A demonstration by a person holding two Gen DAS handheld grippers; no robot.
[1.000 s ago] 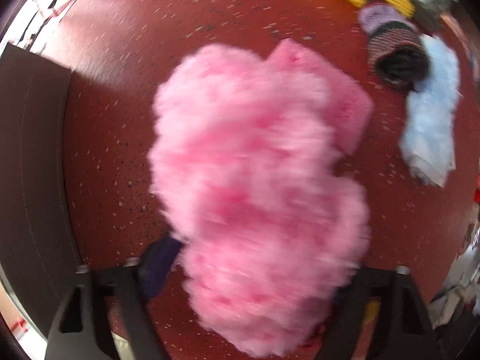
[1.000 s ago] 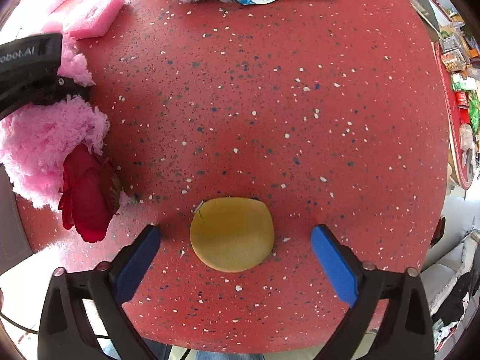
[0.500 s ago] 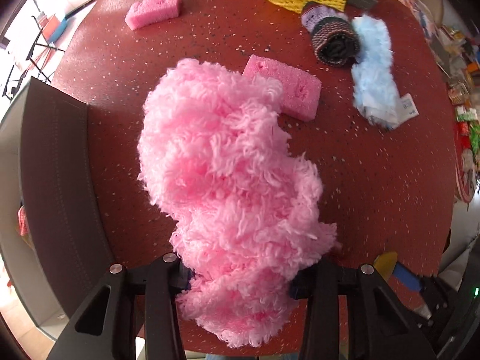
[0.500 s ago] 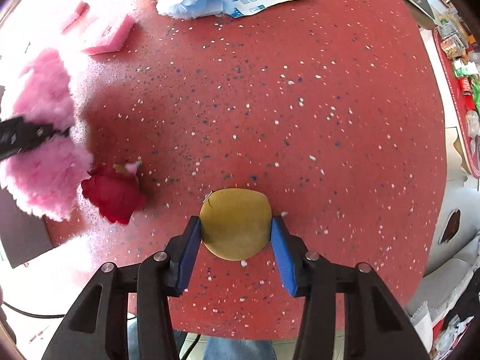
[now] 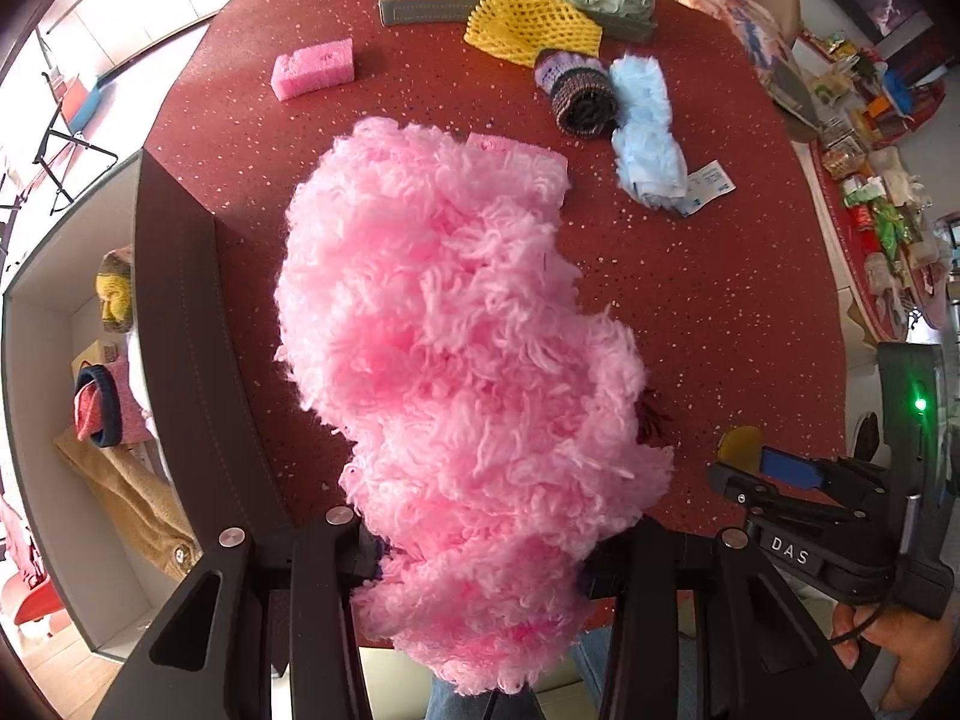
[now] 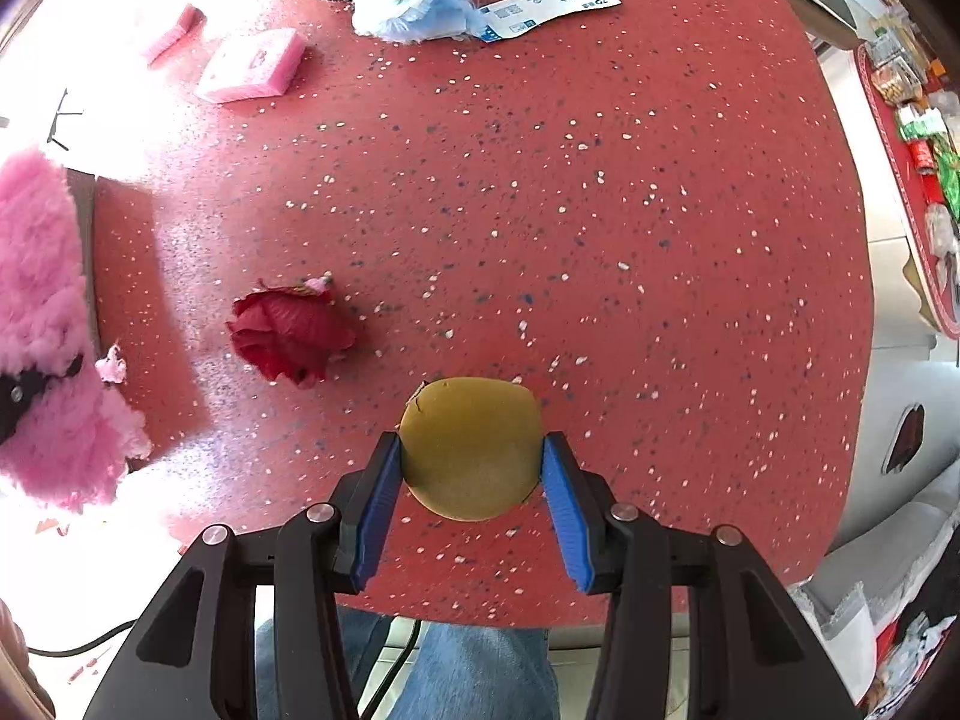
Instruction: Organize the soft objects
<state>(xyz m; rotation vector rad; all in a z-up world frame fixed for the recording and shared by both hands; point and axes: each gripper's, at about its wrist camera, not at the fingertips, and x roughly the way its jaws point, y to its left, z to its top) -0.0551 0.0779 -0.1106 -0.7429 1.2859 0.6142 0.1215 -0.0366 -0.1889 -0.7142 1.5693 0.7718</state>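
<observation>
A big fluffy pink cloth (image 5: 456,360) hangs above the red speckled table (image 5: 690,312), with my left gripper (image 5: 480,564) shut on its lower part; the fluff hides the pads. In the right wrist view the same pink cloth (image 6: 42,324) shows at the far left. My right gripper (image 6: 471,480) is shut on a round mustard-yellow sponge pad (image 6: 471,444), its blue pads (image 6: 378,504) pressing both sides just above the table (image 6: 600,210). A red fabric rose (image 6: 288,330) lies on the table left of the pad.
A dark-walled box (image 5: 180,324) left of the table holds several knitted items. On the far side lie pink sponges (image 5: 312,67), a yellow net (image 5: 528,24), a dark knit roll (image 5: 579,93), a blue fluffy cloth (image 5: 648,138) and a tray (image 5: 420,9) with more soft things.
My left gripper rose with the pink cloth, so more of the table shows. My right gripper closed on the yellow pad, which has come up slightly.
</observation>
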